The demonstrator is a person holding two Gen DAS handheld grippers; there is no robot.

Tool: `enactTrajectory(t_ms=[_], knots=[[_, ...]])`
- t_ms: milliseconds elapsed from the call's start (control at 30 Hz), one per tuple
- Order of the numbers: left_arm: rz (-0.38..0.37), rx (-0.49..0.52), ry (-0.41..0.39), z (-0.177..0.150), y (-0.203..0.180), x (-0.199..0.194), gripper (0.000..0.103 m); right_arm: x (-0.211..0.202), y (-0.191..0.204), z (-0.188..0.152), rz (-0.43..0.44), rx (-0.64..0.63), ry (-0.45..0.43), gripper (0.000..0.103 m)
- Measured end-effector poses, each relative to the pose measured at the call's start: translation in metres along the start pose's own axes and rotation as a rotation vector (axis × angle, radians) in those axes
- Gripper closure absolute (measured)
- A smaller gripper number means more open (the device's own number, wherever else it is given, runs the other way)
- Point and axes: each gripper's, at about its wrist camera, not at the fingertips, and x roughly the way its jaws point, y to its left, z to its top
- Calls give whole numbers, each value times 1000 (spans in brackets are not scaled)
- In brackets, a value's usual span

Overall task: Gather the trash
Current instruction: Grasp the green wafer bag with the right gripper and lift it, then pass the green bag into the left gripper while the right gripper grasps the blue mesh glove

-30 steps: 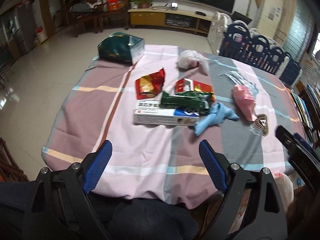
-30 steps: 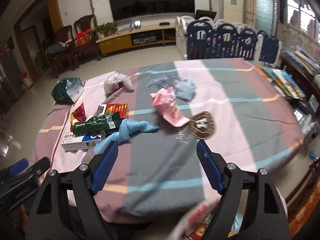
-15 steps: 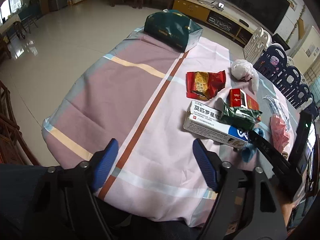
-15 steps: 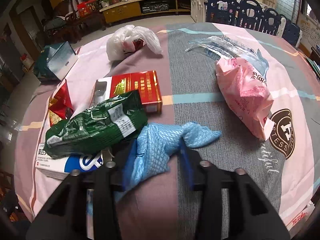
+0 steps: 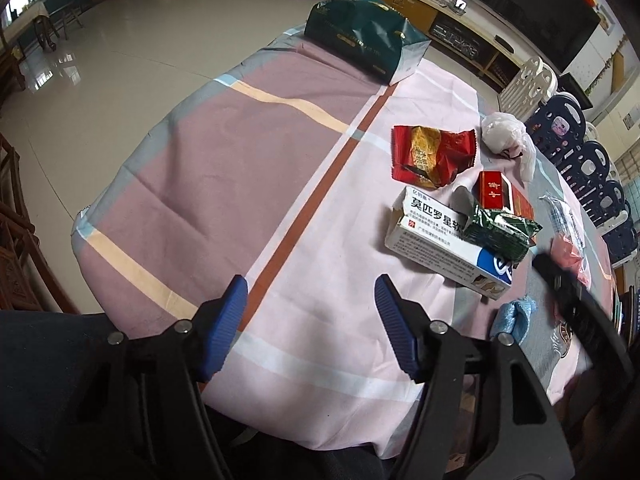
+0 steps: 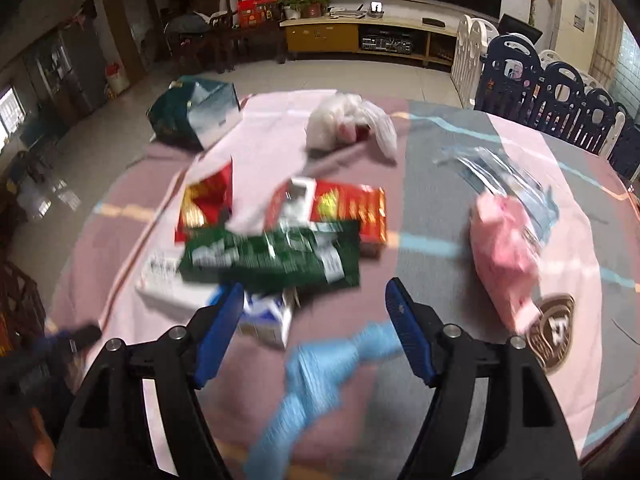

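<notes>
Trash lies on a striped tablecloth: a green wrapper [image 6: 272, 258] on a white and blue box [image 5: 444, 250], a red box [image 6: 352, 210], a red snack wrapper [image 5: 432, 156], a blue glove [image 6: 320, 372], a pink bag [image 6: 506, 248] and a white plastic bag [image 6: 348, 126]. My right gripper [image 6: 316, 312] is open, low over the table, with the blue glove lying between its fingers below the tips. My left gripper [image 5: 308, 312] is open and empty over the near table edge, left of the pile. The right view is blurred.
A dark green paper bag [image 5: 364, 46] lies at the table's far left corner. A clear plastic wrapper [image 6: 496, 178] and a brown badge print [image 6: 554, 330] are at the right. Blue and white plastic fencing [image 6: 560, 100] stands beyond the table, tiled floor on the left.
My right gripper has pulled back and opened wider; the blue glove now lies lower between its fingers. My left gripper has shifted slightly, still turned toward the table's left side.
</notes>
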Motion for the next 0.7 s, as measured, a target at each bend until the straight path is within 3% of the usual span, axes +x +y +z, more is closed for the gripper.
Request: enactTrajectory(t_ms=[200,267,367,400,600,700], knots=[[14,-42,6,3,10,2,36,62,-12,29,50,222,143,29],[13,-47,6,3,10,3,36,65,-7,26,62,221,142,41],[8,-48,15,2,10,6,36,52,1,20,92,188,112,69],[7,-47,18,2,9,6,36,47,2,18,95,180,101,73],[13,-75,13,2,14,5,36,-8,3,11,190,160,15,77],[39,-116,8,4,23,4,36,-32,16,2,246,69,20,77]])
